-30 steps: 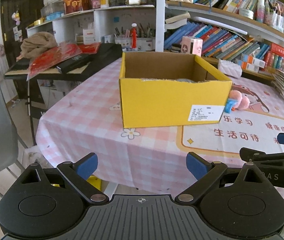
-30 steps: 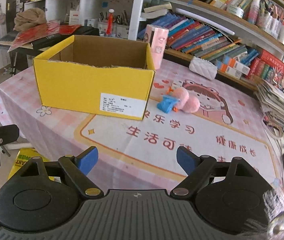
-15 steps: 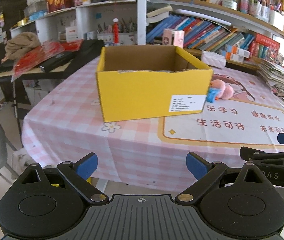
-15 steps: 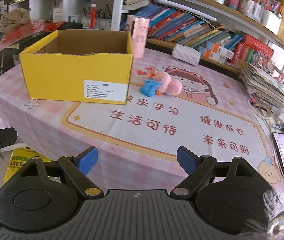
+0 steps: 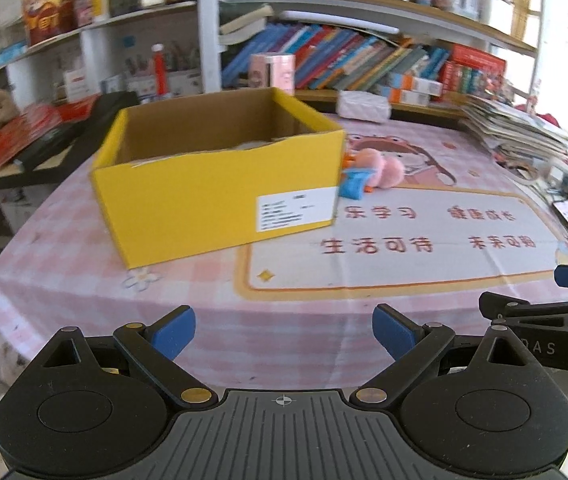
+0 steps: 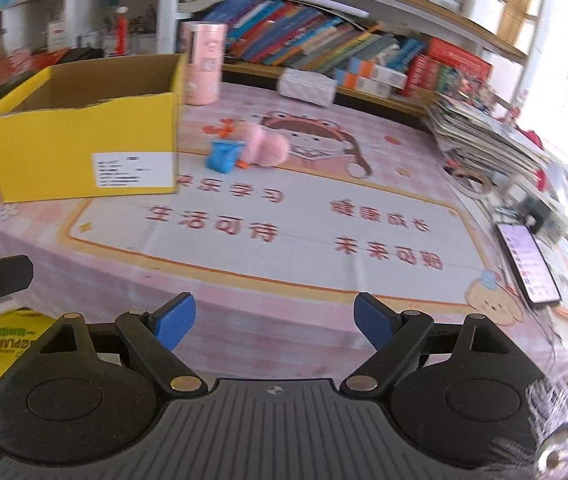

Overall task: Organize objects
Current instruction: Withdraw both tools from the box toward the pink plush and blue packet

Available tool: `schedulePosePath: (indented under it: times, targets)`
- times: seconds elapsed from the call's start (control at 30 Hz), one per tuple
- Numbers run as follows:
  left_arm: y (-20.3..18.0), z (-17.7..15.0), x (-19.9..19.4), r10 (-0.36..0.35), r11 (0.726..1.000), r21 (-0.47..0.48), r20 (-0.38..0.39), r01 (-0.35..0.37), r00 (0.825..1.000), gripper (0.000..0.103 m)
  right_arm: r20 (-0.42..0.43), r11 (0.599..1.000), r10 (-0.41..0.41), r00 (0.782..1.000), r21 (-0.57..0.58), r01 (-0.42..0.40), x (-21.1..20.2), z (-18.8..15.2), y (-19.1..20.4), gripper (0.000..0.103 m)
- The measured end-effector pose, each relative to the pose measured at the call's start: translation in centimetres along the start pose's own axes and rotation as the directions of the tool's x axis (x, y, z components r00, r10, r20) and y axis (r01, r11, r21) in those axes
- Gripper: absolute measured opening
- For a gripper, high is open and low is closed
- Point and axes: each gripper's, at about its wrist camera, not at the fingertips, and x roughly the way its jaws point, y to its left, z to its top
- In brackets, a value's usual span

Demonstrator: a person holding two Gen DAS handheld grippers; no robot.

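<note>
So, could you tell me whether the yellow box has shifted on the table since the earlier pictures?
No. The yellow box keeps its place by the pink canister and the pink plush toy; only the cameras have swung rightward.

Each black claw (image 5: 283,332) (image 6: 273,318) has blue fingertip pads (image 5: 173,330), brass rivets and a ribbed base.

Right gripper (image 6: 271,322) sits low in front w/ blue pads spread wide, nothing btwn them, over the near edge of the pink checked tablecloth (image 6: 284,320). Yellow cardboard box (image 6: 79,152) is at left, open top, white label on its near side. Just right of it a small blue toy (image 6: 223,156) touching a pink plush (image 6: 263,146). Pink cylinder container (image 6: 203,68) stands behind the box corner. Phone (image 6: 528,268) far right, magazine stack (image 6: 488,136) beyond it.
</note>
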Motion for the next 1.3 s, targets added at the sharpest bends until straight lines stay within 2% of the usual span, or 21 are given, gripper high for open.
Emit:
schedulePosePath:
  times: [0.3, 0.57, 1.03, 1.3]
  targets:
    - [-2.8, 1.9, 2.2, -0.045, 0.998, 0.041, -0.007, 0.045, 0.999, 0.097, -0.019, 0.998, -0.049, 0.999, 0.045, 0.049, 1.4, 0.3, -3.1, 0.086]
    - [-5.1, 3.9, 4.3, -0.056, 0.997, 0.052, -0.006, 0.056, 0.998, 0.097, -0.029, 0.997, -0.058, 0.998, 0.059, 0.059, 3.6, 2.1, -5.8, 0.086]
    - [-7.9, 7.6, 8.1, -0.024, 1.000, 0.012, 0.027, 0.024, 0.999, 0.097, -0.014, 1.000, 0.002, 1.000, 0.010, -0.001, 8.4, 6.7, -9.1, 0.086]
    - [-10.2, 9.5, 9.6, 0.004, 1.000, 0.021, 0.060, -0.005, 0.998, 0.097, 0.018, 0.999, 0.049, 0.999, -0.011, -0.048, 10.8, 9.3, -11.1, 0.084]
